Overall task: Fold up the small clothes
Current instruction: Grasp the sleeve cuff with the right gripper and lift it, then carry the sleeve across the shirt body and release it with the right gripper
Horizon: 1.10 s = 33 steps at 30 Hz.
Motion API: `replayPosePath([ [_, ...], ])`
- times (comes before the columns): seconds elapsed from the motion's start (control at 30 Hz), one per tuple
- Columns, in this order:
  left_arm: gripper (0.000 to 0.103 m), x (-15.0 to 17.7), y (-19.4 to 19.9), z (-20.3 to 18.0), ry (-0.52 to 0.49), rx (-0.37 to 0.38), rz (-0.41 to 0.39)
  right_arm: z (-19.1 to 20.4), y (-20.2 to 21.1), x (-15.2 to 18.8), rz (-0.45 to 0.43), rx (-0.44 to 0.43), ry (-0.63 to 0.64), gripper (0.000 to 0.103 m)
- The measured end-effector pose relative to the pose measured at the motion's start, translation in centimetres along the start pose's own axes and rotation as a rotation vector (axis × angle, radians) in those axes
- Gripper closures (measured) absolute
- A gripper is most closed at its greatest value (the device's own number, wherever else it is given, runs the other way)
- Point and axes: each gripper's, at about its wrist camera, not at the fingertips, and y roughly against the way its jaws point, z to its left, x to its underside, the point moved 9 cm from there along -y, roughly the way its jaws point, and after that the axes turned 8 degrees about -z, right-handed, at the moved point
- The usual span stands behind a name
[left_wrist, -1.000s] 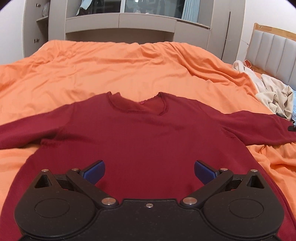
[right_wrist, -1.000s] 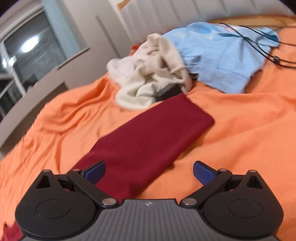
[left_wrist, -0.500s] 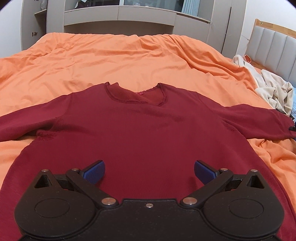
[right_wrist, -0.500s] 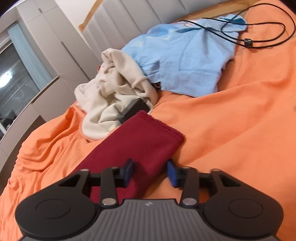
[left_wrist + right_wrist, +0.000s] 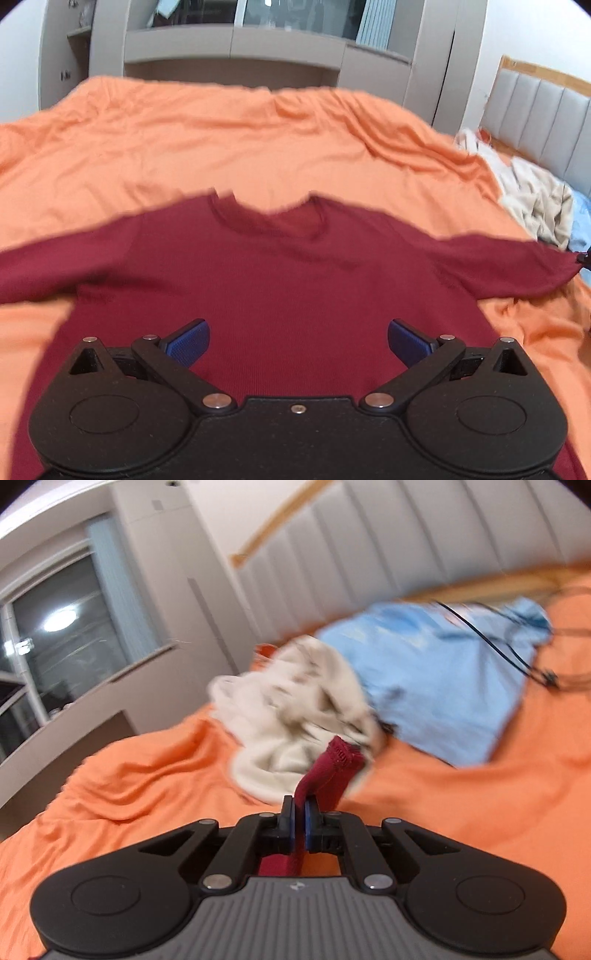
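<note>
Sleeve pinched on the bed (image 5: 258, 155)
The shirt (image 5: 280, 288) sleeve (image 5: 325, 775) is clamped in the right tool (image 5: 299, 812); the left tool (image 5: 298, 341) is held wide above.

The right gripper (image 5: 299, 821) has its blue pads pressed together on the dark red sleeve (image 5: 328, 771), whose hemmed cuff rises bunched just ahead of the fingertips, while more of the fabric shows below, between the linkage arms. Straight beyond the cuff lies a crumpled cream garment (image 5: 291, 716), and ahead to the right of it a light blue garment (image 5: 443, 679), the two touching. A thin black cable (image 5: 495, 646) runs across the blue cloth's far right side. All of it rests on an orange bedspread (image 5: 461, 805). A padded headboard (image 5: 369, 554) stands far ahead, and a window (image 5: 62, 646) sits off to the left. The view is motion-blurred.
</note>
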Motion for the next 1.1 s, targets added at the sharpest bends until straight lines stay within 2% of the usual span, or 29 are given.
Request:
replayPosePath([
  [0.2,0.001,-3.7,1.6,2.5,-0.011,-0.056,-0.116,9.3,2.4,-0.7,-0.019,-0.174,0.180,0.098],
  [0.33,0.001,-5.1,2.2,4.5,0.026,-0.090,-0.146,17.3,4.8,0.0,-0.029,-0.326,0.289,0.098],
  [0.47,0.001,-5.9,2.5,6.4,0.084,-0.125,-0.160,25.4,7.7,2.5,-0.023,-0.479,0.409,0.098],
  [0.6,0.001,-6.1,2.6,8.2,0.130,-0.173,-0.163,31.7,10.5,6.3,0.024,-0.614,0.473,0.098],
  [0.8,0.001,-6.4,3.1,10.8,0.221,-0.223,-0.174,38.0,14.4,14.3,0.168,-0.783,0.549,0.098],
  [0.9,0.001,-6.6,3.5,12.1,0.263,-0.255,-0.190,39.7,16.9,18.8,0.246,-0.857,0.614,0.098],
  [1.1,0.001,-6.9,3.9,14.2,0.329,-0.285,-0.205,40.0,21.5,26.8,0.361,-0.958,0.818,0.098],
])
